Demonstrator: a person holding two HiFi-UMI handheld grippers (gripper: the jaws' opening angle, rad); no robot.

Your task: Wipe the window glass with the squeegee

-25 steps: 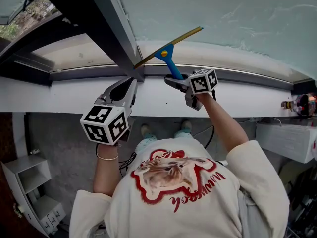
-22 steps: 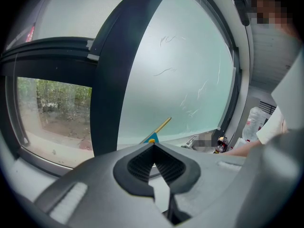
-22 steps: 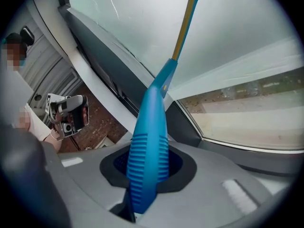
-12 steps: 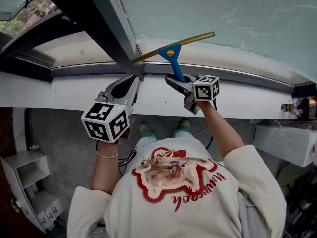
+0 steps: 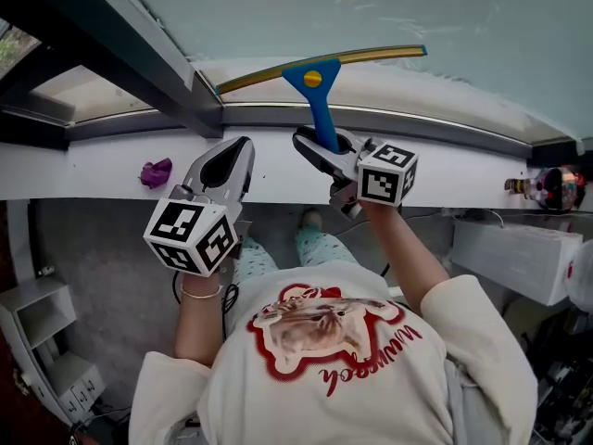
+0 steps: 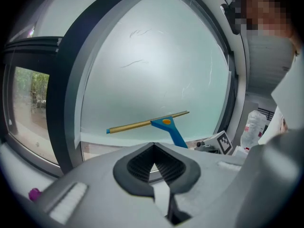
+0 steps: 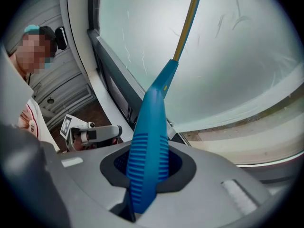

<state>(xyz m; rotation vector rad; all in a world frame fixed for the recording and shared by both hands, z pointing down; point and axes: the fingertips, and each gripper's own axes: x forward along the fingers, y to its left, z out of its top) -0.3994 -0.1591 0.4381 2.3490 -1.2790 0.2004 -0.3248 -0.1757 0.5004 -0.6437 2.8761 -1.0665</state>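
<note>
Squeegee (image 5: 320,100) at the foot of the glass (image 5: 389,7), held in my right tool (image 5: 315,148).
My right tool pinches its blue handle; my left tool (image 5: 233,156), to its left, is pressed together on nothing.

Both arms are raised toward the far side. The bare left forearm (image 5: 196,323) rises almost straight and carries the left tongs (image 5: 238,149), whose jaws are pressed together with nothing between them. Its black-and-white marker cube (image 5: 190,235) sits just above the wrist. The right forearm (image 5: 400,248) slants in from the right, and the right tongs (image 5: 313,148) are clamped on a blue ribbed plastic handle (image 5: 321,119), one jaw on each side of it. The two tongs sit side by side, near each other but not touching, the right tip slightly farther.
</note>
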